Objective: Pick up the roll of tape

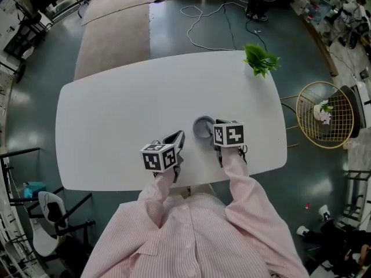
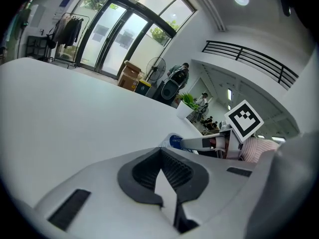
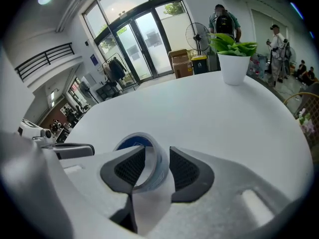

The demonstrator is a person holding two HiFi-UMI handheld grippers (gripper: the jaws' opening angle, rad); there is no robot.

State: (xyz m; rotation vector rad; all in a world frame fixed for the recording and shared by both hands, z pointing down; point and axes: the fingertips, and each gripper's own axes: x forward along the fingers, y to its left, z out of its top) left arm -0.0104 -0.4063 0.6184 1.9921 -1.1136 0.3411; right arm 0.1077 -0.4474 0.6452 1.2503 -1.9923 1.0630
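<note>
right gripper (image 3: pixel 152 169) on tape roll (image 3: pixel 130 142), table (image 1: pixel 116 155) edge near
</note>
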